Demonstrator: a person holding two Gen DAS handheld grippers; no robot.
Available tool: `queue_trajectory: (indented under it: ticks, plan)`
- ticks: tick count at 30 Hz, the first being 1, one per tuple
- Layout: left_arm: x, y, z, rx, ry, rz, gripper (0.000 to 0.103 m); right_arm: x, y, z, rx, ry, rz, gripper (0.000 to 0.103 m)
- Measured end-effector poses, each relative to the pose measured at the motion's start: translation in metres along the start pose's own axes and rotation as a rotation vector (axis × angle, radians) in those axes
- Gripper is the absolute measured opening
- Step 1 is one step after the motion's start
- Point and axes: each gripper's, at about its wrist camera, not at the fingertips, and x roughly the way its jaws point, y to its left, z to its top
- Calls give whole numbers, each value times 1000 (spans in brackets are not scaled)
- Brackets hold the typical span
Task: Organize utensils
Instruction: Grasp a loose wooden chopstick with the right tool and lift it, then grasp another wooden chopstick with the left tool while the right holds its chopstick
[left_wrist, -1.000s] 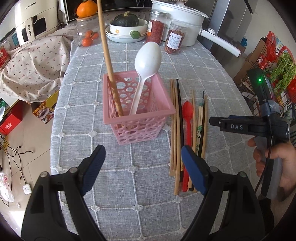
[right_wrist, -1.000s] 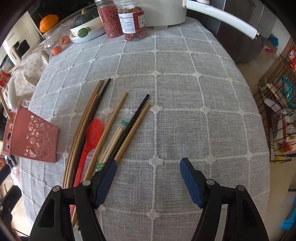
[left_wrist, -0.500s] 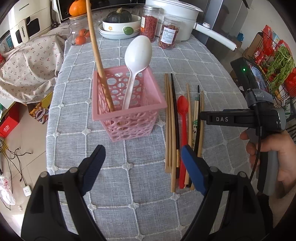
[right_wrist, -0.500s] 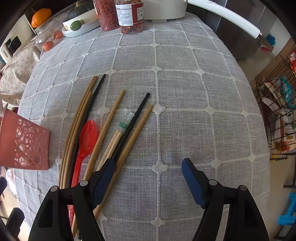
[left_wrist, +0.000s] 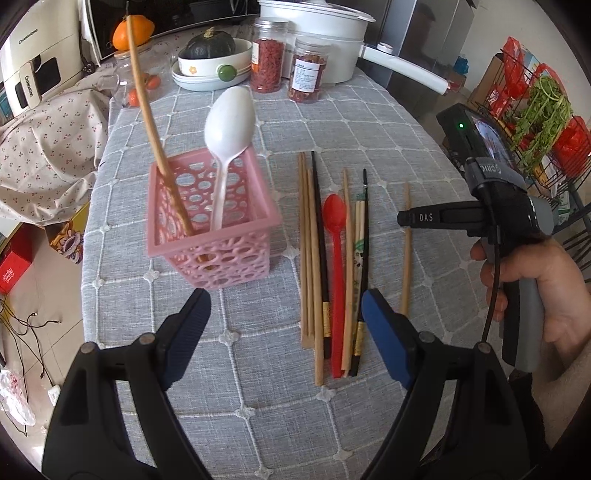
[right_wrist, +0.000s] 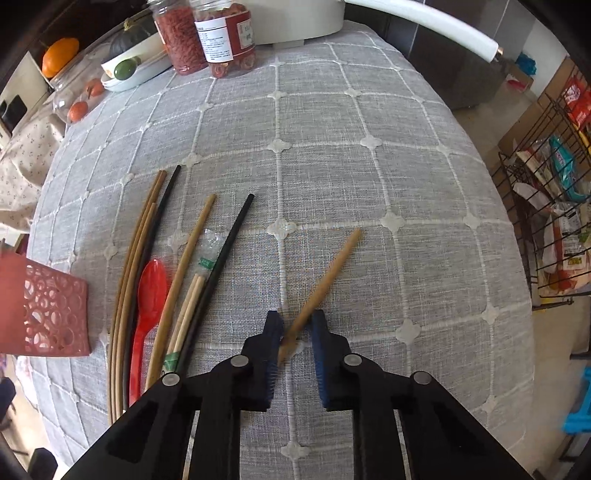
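A pink perforated basket (left_wrist: 210, 236) stands on the grey checked tablecloth, holding a white spoon (left_wrist: 231, 125) and one wooden chopstick (left_wrist: 155, 136). To its right lie several wooden and black chopsticks (left_wrist: 314, 258) and a red spoon (left_wrist: 334, 236). My right gripper (right_wrist: 296, 332) is shut on one wooden chopstick (right_wrist: 332, 266), pulled to the right of the pile; it also shows in the left wrist view (left_wrist: 406, 251). My left gripper (left_wrist: 284, 314) is open and empty, in front of the basket and the pile.
At the table's far end stand two jars (left_wrist: 286, 70), a white pot with a long handle (left_wrist: 325, 40), a bowl with a squash (left_wrist: 212, 59) and a jar of small oranges. A wire rack with groceries (left_wrist: 535, 122) stands to the right of the table.
My right gripper closed on one wooden chopstick and drew it right, out of the pile. The left gripper's view shifted slightly; it stays open.
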Motion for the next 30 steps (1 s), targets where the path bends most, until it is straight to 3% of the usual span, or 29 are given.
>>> queue_trajectory:
  ticks: [2,5,8,10,13,16,23,30]
  plan:
    - [1,-10,2,21,1,-21,84,1,-13,2,23,15,33,7]
    - [6,-26,7,52,7,-59,76,-3,-35,-1,54,26,67,6]
    - [18,-38,18,75,20,-88,58,-10,-52,-3,78,24,106,6]
    - [32,-41,27,61,48,-103,35,-17,-64,-4,87,12,123,6]
    - [51,-45,40,20,88,-147,19,-31,-73,-12,99,-8,165,6]
    - [71,-50,53,0,108,-152,12,-41,-83,-18,103,-18,196,6]
    - [102,-55,60,-34,156,-115,10,-54,-103,-25,111,-24,245,6]
    - [112,-56,61,-44,181,-65,7,-57,-96,-22,104,-30,280,6]
